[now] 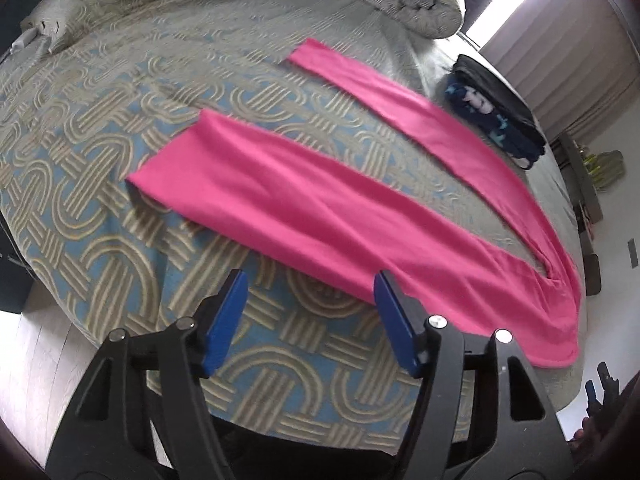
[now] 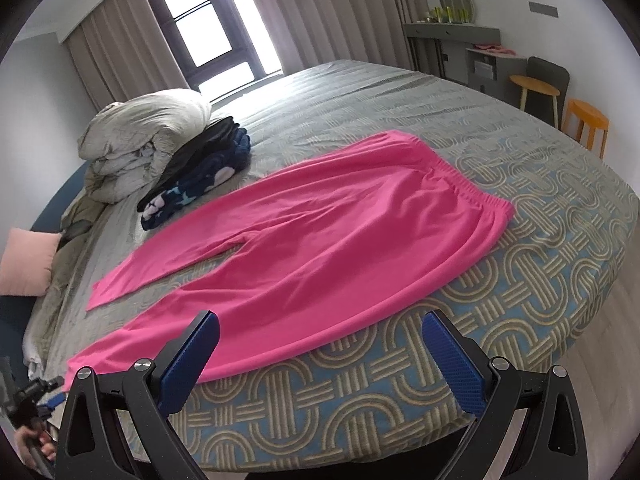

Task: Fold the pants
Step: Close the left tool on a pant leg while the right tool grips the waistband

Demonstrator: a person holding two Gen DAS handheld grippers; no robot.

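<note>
Pink pants (image 2: 304,236) are lying flat near the bed's (image 2: 400,380) front edge, legs spread apart, waistband toward the right corner. The left hand-held gripper (image 1: 310,312) is hovering half open and empty by the near leg; the right hand-held gripper (image 2: 320,344) is hanging wide open, empty. Advisable: pinching the near leg's edge cleanly, both layers together, and carrying it over the far leg.

bedroom. big bed (image 2: 540,208) w/ grey-blue bedspread, looped arch pattern. rumpled duvet (image 2: 140,136) heaped at far side, pink cushion (image 2: 26,262) nr it. window (image 2: 208,24) bright, overexposed, beige curtains (image 2: 320,8) both sides. grey shelf/desk unit (image 2: 456,36) on white wall, two orange stools (image 2: 586,120) beside. pale wood floor (image 2: 616,360).
</note>
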